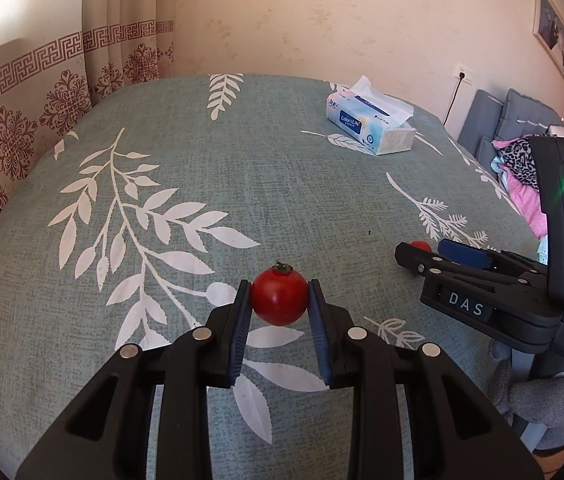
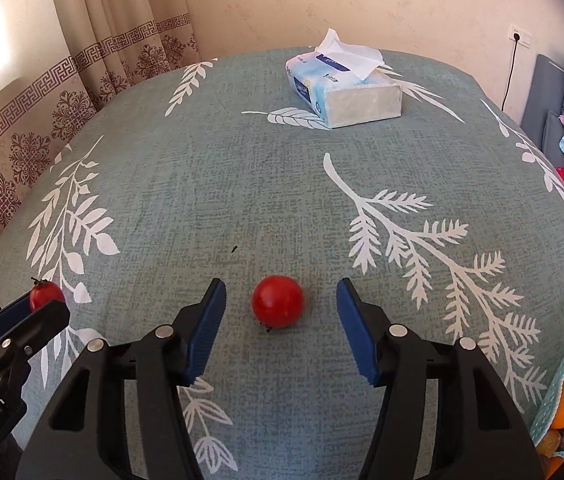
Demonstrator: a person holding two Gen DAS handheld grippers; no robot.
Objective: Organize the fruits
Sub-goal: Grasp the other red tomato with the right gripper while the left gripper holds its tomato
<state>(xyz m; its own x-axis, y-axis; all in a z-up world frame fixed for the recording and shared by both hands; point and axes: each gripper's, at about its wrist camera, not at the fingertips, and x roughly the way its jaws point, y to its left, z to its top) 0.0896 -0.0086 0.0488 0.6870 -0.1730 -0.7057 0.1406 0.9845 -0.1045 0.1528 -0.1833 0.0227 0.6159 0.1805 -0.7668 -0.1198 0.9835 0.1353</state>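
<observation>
Left wrist view: a small red tomato [image 1: 279,299] with its green stem on top is pinched between the two blue pads of the left gripper [image 1: 279,300], above the table. Off to the right, the right gripper [image 1: 430,254] is seen from the side, with a bit of a second red tomato [image 1: 421,245] showing at its tips.

In the right wrist view, that second tomato [image 2: 277,301] lies on the cloth between the fingers of the right gripper [image 2: 281,300], which are held wide apart and are not touching it. At the left edge, the left gripper [image 2: 43,300] is seen with its tomato [image 2: 43,295].

A soft pack of tissues [image 2: 342,84] is set at the far side of the table, with one white tissue sticking up.

The table is covered by a grey-green tablecloth [image 2: 241,184] with white leaf prints. Patterned curtains [image 1: 33,120] are hung to the left, and a framed picture [image 1: 554,32] is on the wall.
</observation>
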